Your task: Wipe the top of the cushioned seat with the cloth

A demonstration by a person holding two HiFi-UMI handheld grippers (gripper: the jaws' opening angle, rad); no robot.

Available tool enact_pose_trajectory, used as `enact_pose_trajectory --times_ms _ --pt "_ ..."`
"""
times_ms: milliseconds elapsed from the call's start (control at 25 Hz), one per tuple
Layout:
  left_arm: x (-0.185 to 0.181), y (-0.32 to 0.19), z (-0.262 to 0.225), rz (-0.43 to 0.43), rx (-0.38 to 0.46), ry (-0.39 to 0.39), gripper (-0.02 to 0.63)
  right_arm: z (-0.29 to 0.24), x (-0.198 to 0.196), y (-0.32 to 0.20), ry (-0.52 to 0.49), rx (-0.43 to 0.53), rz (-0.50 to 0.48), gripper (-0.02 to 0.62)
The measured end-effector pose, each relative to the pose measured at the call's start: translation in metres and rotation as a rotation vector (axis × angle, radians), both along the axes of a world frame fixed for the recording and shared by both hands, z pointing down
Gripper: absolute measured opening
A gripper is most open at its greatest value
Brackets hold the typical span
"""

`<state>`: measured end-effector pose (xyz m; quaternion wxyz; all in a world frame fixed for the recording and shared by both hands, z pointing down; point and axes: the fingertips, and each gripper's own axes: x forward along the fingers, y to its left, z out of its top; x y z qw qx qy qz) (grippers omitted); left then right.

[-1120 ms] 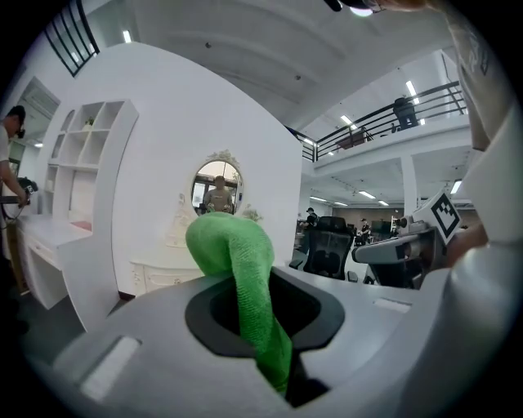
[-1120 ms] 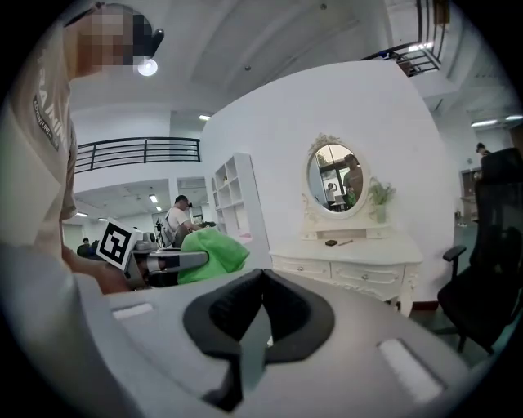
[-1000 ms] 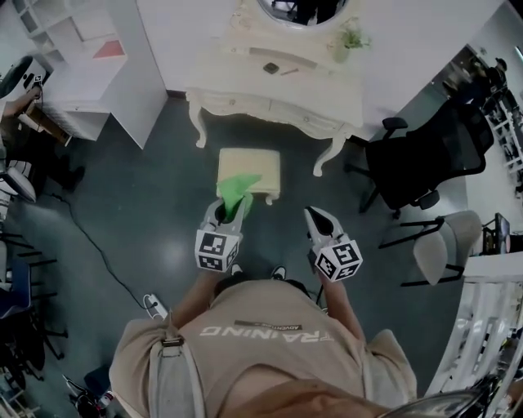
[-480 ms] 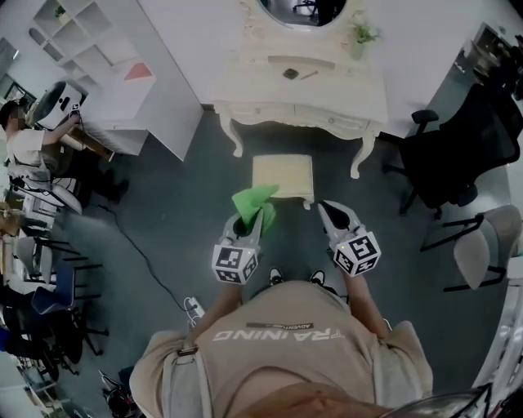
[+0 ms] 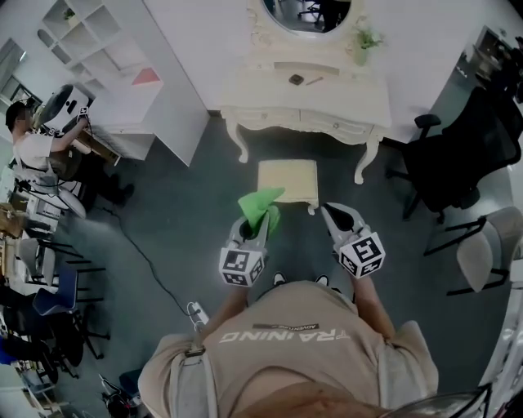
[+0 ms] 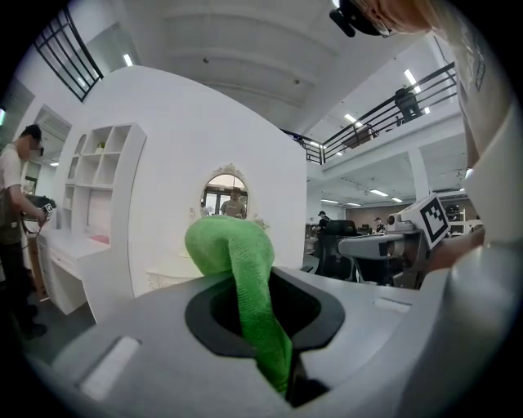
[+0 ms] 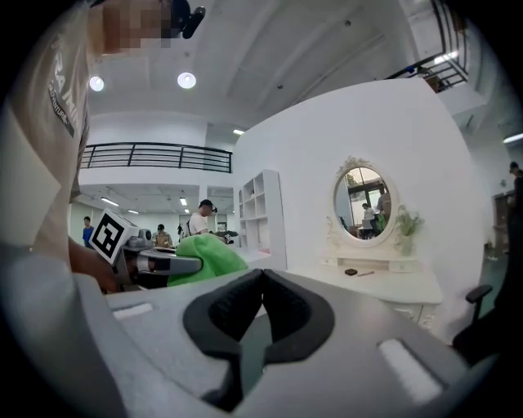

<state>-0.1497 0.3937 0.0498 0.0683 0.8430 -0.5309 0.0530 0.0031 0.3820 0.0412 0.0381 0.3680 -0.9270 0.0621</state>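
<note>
The cushioned seat [image 5: 288, 181] shows only in the head view; neither gripper view shows it, and its legs are almost all hidden under the pad. From above it is a pale cream rectangle with rounded corners and a soft, smooth top, and it stands on the dark, slightly shiny floor [image 5: 188, 237] just in front of the white table [image 5: 306, 90], which has curved legs and an oval mirror [image 5: 306, 12]. The cloth [image 5: 260, 208] covers the near left corner of the seat in that view, but I cannot tell if it touches the pad or hangs above it. The left tool [image 5: 250, 229] is clamped on the cloth: in the left gripper view the green fabric comes up from between the dark pads, where its lower end disappears, and folds over in a round hump. Its surface is fine and fuzzy, like microfibre. The right tool [image 5: 335, 216] is held beside the left one, near the right front of the seat; its jaws are pressed together with nothing between them. The person's hands are mostly hidden under the marker cubes.
</note>
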Motion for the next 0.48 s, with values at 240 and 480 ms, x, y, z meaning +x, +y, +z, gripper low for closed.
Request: enact_pose_trajectory --times_ms 240,480 --pt "0.006 0.002 -0.011 0.034 0.031 0.015 0.048 -0.007 -0.004 0.006 0.004 0.014 0.0 -0.005" --pt "0.008 0.006 -0.015 0.043 0.047 0.024 0.047 -0.008 -0.007 0.012 -0.026 0.011 0.003 -0.005"
